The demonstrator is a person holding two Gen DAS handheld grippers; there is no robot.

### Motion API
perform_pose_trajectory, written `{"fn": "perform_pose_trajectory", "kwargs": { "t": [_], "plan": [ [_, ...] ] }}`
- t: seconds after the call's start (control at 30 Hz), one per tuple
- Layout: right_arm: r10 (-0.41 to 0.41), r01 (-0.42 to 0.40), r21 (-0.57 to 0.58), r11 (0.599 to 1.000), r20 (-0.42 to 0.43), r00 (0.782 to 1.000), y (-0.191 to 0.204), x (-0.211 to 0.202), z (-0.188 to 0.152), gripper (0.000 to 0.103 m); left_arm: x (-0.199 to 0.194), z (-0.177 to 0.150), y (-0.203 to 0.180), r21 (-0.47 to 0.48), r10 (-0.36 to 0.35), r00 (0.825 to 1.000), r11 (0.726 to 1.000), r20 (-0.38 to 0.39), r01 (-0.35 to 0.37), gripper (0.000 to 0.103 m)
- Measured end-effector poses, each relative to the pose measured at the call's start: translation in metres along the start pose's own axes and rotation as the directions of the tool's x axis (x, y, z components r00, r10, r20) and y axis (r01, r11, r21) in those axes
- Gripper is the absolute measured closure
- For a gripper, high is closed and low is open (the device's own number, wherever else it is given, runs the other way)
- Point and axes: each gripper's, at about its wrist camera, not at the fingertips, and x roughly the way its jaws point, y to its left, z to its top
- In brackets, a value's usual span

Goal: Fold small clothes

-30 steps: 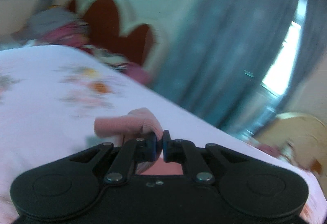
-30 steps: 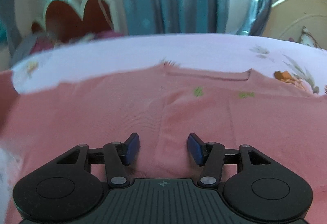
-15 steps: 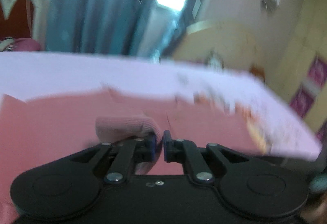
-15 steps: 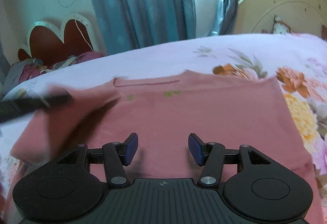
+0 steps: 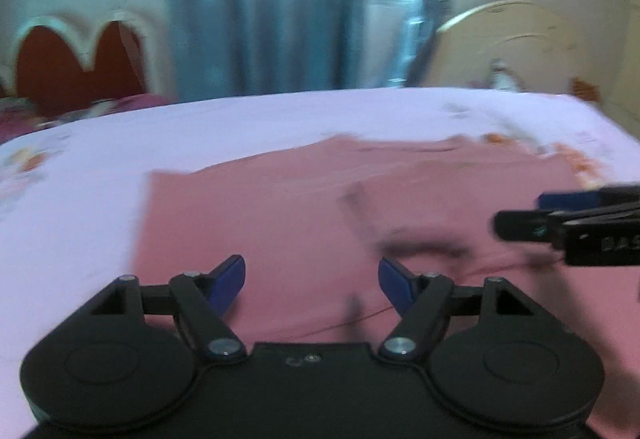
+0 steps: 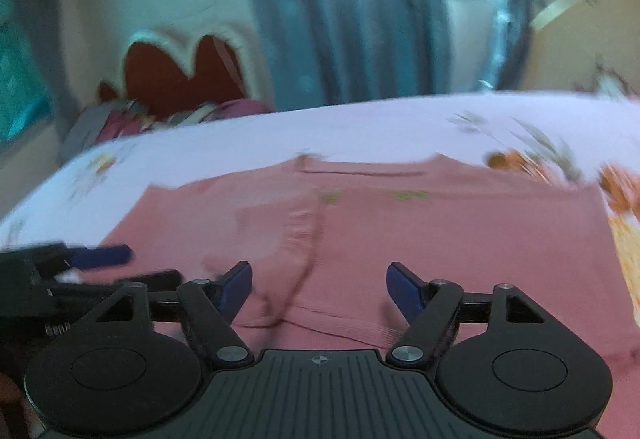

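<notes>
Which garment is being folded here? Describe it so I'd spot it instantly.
On the white floral bedsheet lies a pink top, spread flat. Its ribbed sleeve cuff is folded across the front; small green marks below the neckline set it apart.

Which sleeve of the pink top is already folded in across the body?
The sleeve with the ribbed cuff, lying across the pink top left of centre in the right wrist view. No other sleeve shows.
</notes>
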Motion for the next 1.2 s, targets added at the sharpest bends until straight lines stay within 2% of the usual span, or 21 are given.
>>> {"fn": "perform_pose_trajectory", "kwargs": {
  "t": [0.1,0.2,0.27,0.3,0.4,0.43,0.47,0.5,0.53,0.6,0.63,0.67,0.73,0.8,0.87,1.0,1.13,1.2],
  "plan": [
    [-0.012,0.01,-0.119,0.993,-0.013,1.0,0.026,0.017,-0.003,0.03,-0.006,-0.015,0.021,0.006,0.11,0.994,0.994,-0.009,-0.11,0.031],
    [-0.028,0.023,-0.217,0.976,-0.02,0.999,0.044,0.036,-0.008,0.032,-0.007,-0.029,0.036,0.03,0.203,0.979,0.979,-0.024,-0.202,0.032],
    [-0.04,0.029,-0.27,0.963,-0.038,0.998,0.053,0.051,-0.012,0.052,-0.002,-0.034,0.044,0.027,0.239,0.97,0.971,-0.034,-0.238,0.034],
    [-0.046,0.031,-0.281,0.959,-0.05,0.998,0.055,0.058,-0.013,0.056,0.001,-0.036,0.047,0.025,0.253,0.967,0.967,-0.041,-0.252,0.037],
    [-0.069,0.054,-0.271,0.961,-0.047,0.997,0.055,0.068,-0.012,0.057,0.016,-0.035,0.054,0.007,0.278,0.959,0.961,-0.059,-0.278,0.043],
    [-0.068,0.053,-0.259,0.964,-0.048,0.997,0.052,0.069,-0.01,0.064,0.019,-0.035,0.058,-0.003,0.28,0.958,0.96,-0.059,-0.281,0.045],
    [-0.071,0.056,-0.25,0.967,-0.05,0.996,0.05,0.069,-0.007,0.089,0.017,-0.035,0.062,-0.012,0.279,0.959,0.96,-0.053,-0.28,0.052],
    [-0.075,0.061,-0.241,0.969,-0.047,0.996,0.047,0.069,-0.004,0.093,0.019,-0.032,0.062,-0.019,0.277,0.96,0.96,-0.042,-0.278,0.061],
    [-0.066,0.057,-0.214,0.975,-0.036,0.997,0.042,0.065,0.0,0.092,0.02,-0.03,0.063,-0.024,0.266,0.963,0.963,-0.035,-0.267,0.065],
    [-0.072,0.073,-0.142,0.987,0.01,0.997,0.028,0.053,0.01,0.093,0.017,-0.03,0.063,-0.021,0.251,0.968,0.968,-0.023,-0.251,0.083],
    [-0.093,0.097,-0.107,0.99,0.04,0.995,0.018,0.046,0.016,0.093,0.017,-0.031,0.061,-0.012,0.251,0.968,0.968,-0.019,-0.251,0.085],
    [-0.112,0.117,-0.071,0.991,0.064,0.992,0.008,0.038,0.022,0.098,0.018,-0.031,0.058,-0.002,0.257,0.966,0.966,-0.014,-0.257,0.087],
    [-0.14,0.138,0.023,0.99,0.094,0.986,-0.021,0.02,0.03,0.098,0.02,-0.032,0.056,0.002,0.255,0.967,0.967,-0.015,-0.255,0.089],
    [-0.188,0.182,0.067,0.981,0.102,0.977,-0.042,0.007,0.028,0.098,0.023,-0.033,0.055,0.0,0.245,0.969,0.97,-0.022,-0.245,0.09],
    [-0.215,0.207,0.123,0.971,0.062,0.975,-0.064,0.003,0.02,0.098,0.024,-0.034,0.051,0.016,0.235,0.972,0.972,-0.023,-0.235,0.091],
    [-0.205,0.214,0.197,0.957,-0.064,0.977,-0.088,0.011,-0.01,0.098,0.026,-0.036,0.047,0.036,0.239,0.971,0.971,-0.023,-0.238,0.092],
    [-0.186,0.205,0.29,0.935,-0.091,0.978,-0.104,0.006,-0.022,0.097,0.023,-0.036,0.049,0.047,0.222,0.974,0.974,-0.036,-0.22,0.092],
    [-0.19,0.21,0.312,0.927,-0.091,0.977,-0.111,-0.003,-0.023,0.095,0.019,-0.035,0.051,0.049,0.209,0.977,0.977,-0.049,-0.207,0.088]
  ]
}}
